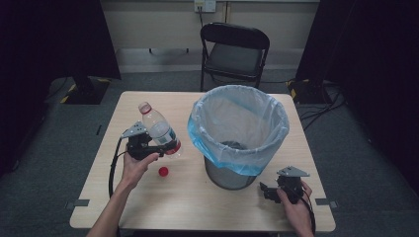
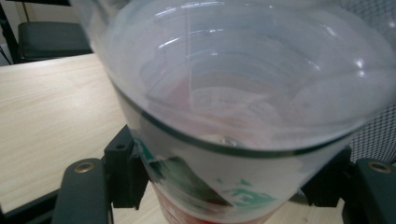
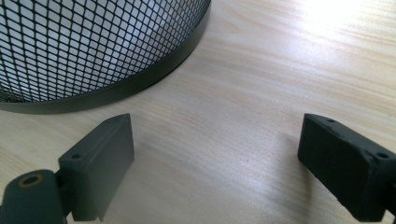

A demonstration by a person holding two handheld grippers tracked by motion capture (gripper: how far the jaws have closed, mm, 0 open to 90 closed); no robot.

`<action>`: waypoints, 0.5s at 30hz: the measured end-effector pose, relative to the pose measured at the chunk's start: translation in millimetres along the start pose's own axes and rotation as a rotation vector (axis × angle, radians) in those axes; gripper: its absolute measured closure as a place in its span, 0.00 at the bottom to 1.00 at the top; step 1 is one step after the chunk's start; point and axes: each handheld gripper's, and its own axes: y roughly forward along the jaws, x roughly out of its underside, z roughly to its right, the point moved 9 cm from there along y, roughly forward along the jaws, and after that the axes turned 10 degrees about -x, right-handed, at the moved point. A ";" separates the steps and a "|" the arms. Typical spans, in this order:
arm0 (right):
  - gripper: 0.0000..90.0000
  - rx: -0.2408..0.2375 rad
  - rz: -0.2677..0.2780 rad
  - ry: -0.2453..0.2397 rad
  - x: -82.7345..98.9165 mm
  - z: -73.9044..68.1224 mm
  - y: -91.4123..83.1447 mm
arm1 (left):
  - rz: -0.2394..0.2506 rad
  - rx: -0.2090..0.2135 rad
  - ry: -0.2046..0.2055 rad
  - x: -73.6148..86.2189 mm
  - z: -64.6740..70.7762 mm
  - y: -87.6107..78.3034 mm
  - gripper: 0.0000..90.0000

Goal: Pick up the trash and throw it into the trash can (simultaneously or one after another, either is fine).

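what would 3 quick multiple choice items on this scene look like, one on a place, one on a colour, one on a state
1. Where does the small cap lie?
A. on the table, near the left tongs
B. inside the bin
C. on the chair

2. What colour is that cap?
A. blue
B. red
C. white

3. How are the right tongs?
A. shut on the bottle
B. shut on the bin's rim
C. open, holding nothing

Answers:
1 A: it sits on the table just right of the hand with the left tongs.
2 B: it shows red against the pale wood.
3 C: the right gripper view shows bare wood between the spread jaws; the bottle is in the left tongs, beside the bin.
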 end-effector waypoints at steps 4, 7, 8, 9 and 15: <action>0.11 0.000 0.000 0.000 0.0 0.0 0.0 | 0.014 0.007 -0.006 -7.2 0.8 -3.8 0.33; 0.11 -0.001 0.000 0.001 0.0 -0.1 0.0 | 0.058 0.019 -0.001 -19.6 2.0 -11.2 0.33; 0.11 -0.001 0.000 -0.001 0.0 0.0 0.0 | 0.067 0.019 -0.003 -22.9 3.4 -13.4 0.33; 0.11 -0.001 0.000 0.000 0.0 -0.1 0.0 | 0.076 0.026 -0.007 -25.3 4.5 -15.1 0.33; 0.11 -0.001 0.000 0.000 0.0 -0.1 0.0 | 0.098 0.028 -0.006 -40.8 7.4 -23.9 0.33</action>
